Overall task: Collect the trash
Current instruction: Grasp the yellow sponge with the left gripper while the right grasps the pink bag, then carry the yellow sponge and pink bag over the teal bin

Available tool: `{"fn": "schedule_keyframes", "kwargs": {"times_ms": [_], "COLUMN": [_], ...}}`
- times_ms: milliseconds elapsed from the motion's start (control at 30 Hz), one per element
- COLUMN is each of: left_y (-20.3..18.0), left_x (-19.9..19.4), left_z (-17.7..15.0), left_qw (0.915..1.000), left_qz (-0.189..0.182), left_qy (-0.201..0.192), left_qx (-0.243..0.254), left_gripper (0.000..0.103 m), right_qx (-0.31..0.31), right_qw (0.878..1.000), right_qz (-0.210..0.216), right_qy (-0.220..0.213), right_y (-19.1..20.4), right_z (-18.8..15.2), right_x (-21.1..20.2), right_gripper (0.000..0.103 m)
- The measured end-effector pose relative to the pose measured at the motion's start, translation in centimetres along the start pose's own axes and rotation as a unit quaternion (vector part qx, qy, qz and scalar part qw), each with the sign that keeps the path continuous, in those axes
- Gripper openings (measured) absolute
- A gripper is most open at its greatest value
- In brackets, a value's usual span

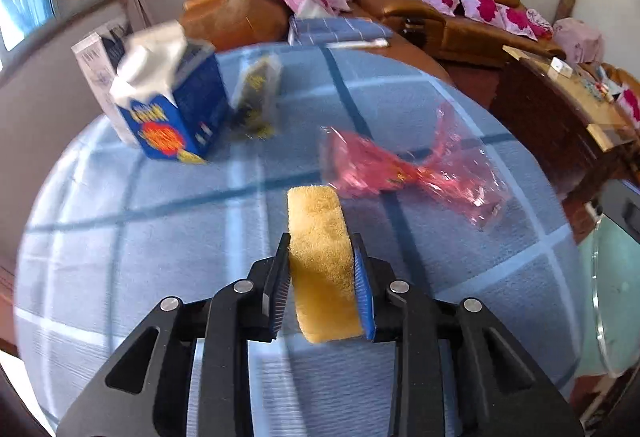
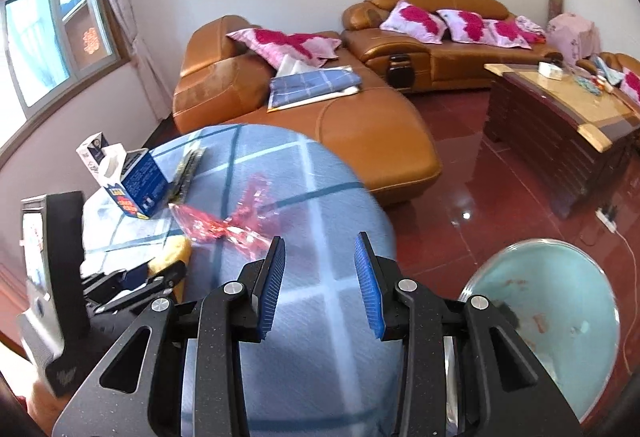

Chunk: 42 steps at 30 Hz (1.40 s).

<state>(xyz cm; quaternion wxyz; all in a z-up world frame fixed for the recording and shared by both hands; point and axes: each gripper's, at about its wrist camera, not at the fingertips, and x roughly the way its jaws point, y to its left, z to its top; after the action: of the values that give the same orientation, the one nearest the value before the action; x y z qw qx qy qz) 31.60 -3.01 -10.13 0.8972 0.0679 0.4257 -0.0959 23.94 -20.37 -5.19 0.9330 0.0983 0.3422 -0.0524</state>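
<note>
My left gripper (image 1: 322,241) is shut on a yellow sponge (image 1: 320,249) and holds it over the round table with the blue checked cloth (image 1: 160,237). A crumpled red plastic wrapper (image 1: 404,167) lies just ahead and to the right of the sponge. A yellow-black wrapper (image 1: 258,97) lies further back by the tissue box. My right gripper (image 2: 320,243) is open and empty above the table's near side. In the right wrist view the red wrapper (image 2: 228,223) lies ahead and left of it, and the left gripper with the sponge (image 2: 172,257) is at far left.
A blue tissue box (image 1: 176,109) and a white carton (image 1: 96,77) stand at the table's back left. A pale green bin (image 2: 560,313) stands on the red floor to the right of the table. An orange sofa (image 2: 360,125) and a wooden coffee table (image 2: 560,117) lie beyond.
</note>
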Motion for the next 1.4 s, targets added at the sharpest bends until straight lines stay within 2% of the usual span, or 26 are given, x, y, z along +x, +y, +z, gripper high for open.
{"fn": "schedule_keyframes", "kwargs": {"times_ms": [100, 300, 400, 467, 533, 633, 967, 1400], "left_y": [1.7, 4.9, 6.2, 6.8, 7.1, 7.1, 5.6, 3.1], "left_x": [-1.1, -3.3, -3.9, -4.0, -4.0, -4.1, -7.2, -11.6], "left_z": [0.1, 0.3, 0.4, 0.3, 0.1, -0.1, -1.0, -3.4], "left_qw": [0.9999, 0.999, 0.9984, 0.998, 0.9977, 0.9977, 0.9979, 0.9978], "left_qz": [-0.006, 0.01, 0.016, 0.018, 0.018, 0.015, 0.001, -0.007], "left_qy": [-0.006, -0.028, -0.031, -0.03, -0.027, -0.024, -0.042, -0.062], "left_qx": [-0.012, -0.034, -0.045, -0.053, -0.059, -0.061, -0.049, -0.023], "left_gripper": [0.028, 0.029, 0.029, 0.029, 0.029, 0.029, 0.029, 0.029], "right_qx": [-0.009, -0.009, -0.007, -0.007, -0.009, -0.021, -0.018, -0.006], "right_qw": [1.0, 0.997, 0.996, 0.995, 0.994, 0.995, 0.998, 0.999], "right_qz": [0.021, 0.059, 0.064, 0.071, 0.072, 0.068, 0.051, 0.031], "right_qy": [0.008, 0.043, 0.065, 0.076, 0.079, 0.067, 0.013, -0.019], "right_y": [1.3, 3.4, 4.1, 4.3, 4.5, 4.8, 4.3, 2.6], "right_z": [0.7, 1.2, 1.0, 0.7, 0.5, 0.3, -0.2, -2.9], "right_x": [1.6, 6.4, 8.4, 9.1, 9.1, 7.7, 0.9, -6.3], "right_gripper": [0.037, 0.037, 0.035, 0.018, 0.016, 0.01, 0.01, 0.01]}}
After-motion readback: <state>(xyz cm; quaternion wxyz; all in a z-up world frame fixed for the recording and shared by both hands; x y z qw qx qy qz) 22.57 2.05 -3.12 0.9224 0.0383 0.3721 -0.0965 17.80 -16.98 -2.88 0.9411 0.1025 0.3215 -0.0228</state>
